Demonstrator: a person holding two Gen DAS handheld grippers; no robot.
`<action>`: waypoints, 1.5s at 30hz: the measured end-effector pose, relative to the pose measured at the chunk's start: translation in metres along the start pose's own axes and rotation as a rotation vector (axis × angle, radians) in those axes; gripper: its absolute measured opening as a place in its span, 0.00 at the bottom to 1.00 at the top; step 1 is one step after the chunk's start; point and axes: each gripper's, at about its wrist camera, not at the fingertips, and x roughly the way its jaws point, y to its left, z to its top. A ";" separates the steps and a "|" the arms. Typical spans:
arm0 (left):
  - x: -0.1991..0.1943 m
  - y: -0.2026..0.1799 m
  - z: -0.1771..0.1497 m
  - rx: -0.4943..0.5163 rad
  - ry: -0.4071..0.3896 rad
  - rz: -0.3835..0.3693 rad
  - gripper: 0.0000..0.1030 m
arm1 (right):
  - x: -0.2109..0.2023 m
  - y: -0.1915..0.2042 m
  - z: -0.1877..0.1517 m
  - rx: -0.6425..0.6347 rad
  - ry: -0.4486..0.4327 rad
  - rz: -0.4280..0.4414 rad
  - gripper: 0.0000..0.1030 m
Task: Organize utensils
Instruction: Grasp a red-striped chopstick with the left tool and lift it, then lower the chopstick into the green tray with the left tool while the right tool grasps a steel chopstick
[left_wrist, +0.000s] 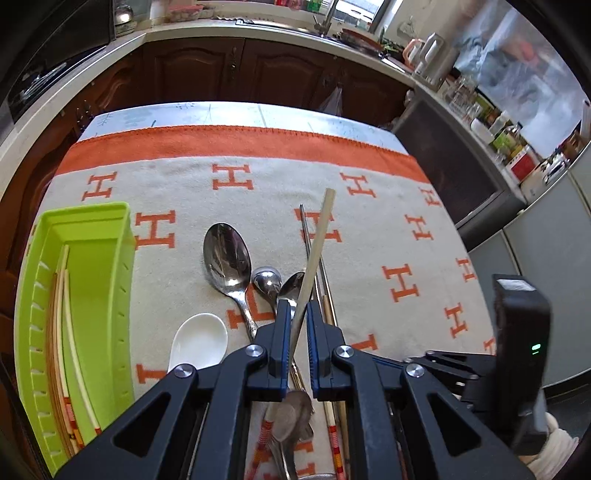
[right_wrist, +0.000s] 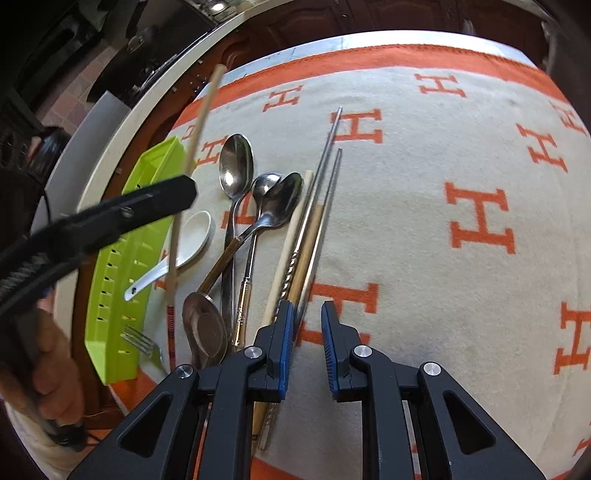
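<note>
My left gripper (left_wrist: 298, 306) is shut on a pale wooden chopstick (left_wrist: 314, 251) and holds it tilted above the cloth. The right wrist view shows that gripper (right_wrist: 184, 194) at the left with the chopstick (right_wrist: 199, 122) through it. A lime green tray (left_wrist: 92, 218) stands at the left and holds several chopsticks (left_wrist: 62, 314). On the cloth lie a large metal spoon (left_wrist: 227, 254), a white ceramic spoon (left_wrist: 199, 339), smaller spoons (right_wrist: 284, 195), metal chopsticks (right_wrist: 328, 166) and wooden chopsticks (right_wrist: 291, 236). My right gripper (right_wrist: 307, 306) hangs open over the chopsticks' near ends, with nothing between its fingers.
A fork (right_wrist: 142, 341) lies beside the tray's (right_wrist: 125, 258) near end. The cream cloth with orange H marks (right_wrist: 480, 221) covers the table. Dark kitchen cabinets (left_wrist: 258, 74) and a crowded counter (left_wrist: 498, 129) run behind the table. A hand (right_wrist: 55, 362) holds the left gripper's handle.
</note>
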 end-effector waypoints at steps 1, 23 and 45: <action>-0.005 0.001 -0.001 -0.009 -0.004 -0.006 0.06 | 0.001 0.007 0.000 -0.018 -0.003 -0.024 0.16; -0.094 0.019 -0.014 -0.074 -0.150 -0.115 0.03 | -0.008 0.029 -0.018 -0.107 -0.074 -0.227 0.00; -0.208 0.091 -0.057 -0.130 -0.277 0.171 0.03 | -0.011 0.020 -0.020 -0.001 0.008 -0.120 0.02</action>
